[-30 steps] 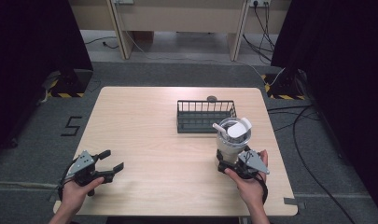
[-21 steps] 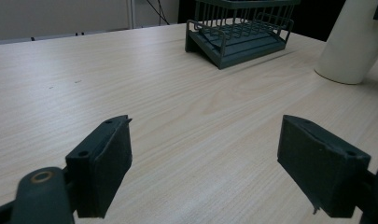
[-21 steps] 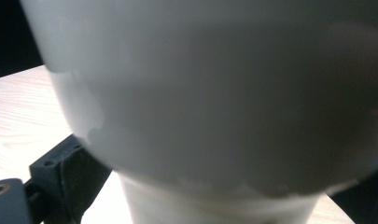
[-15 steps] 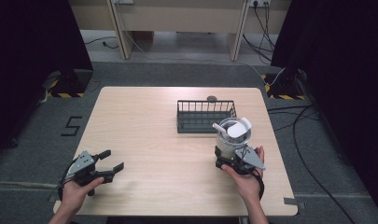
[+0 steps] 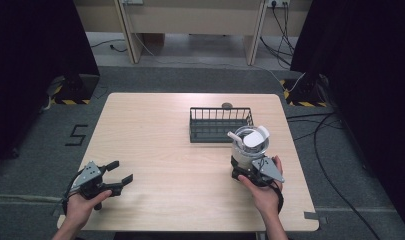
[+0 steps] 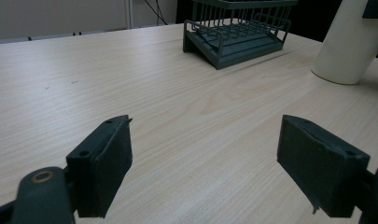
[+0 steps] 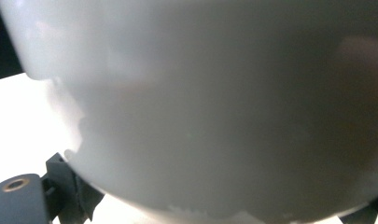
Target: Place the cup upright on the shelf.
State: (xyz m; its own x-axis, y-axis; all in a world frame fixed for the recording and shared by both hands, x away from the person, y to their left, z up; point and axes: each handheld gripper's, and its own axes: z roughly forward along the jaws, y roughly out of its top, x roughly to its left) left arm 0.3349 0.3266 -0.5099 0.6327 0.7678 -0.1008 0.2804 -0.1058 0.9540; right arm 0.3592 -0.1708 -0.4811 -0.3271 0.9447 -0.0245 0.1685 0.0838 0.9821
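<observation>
Jaws of the right gripper sit either side of the white tumbler low on its wall, apparently clamped so it stays upright near the table's right front. White utensils, kind unclear, stand inside it. Off at the left front, the left gripper rests with its jaws spread wide and empty, seemingly waiting. Just behind the tumbler stands the dark wire basket, likely its destination. No brand or label is legible; only a "5" mark shows on the floor.
</observation>
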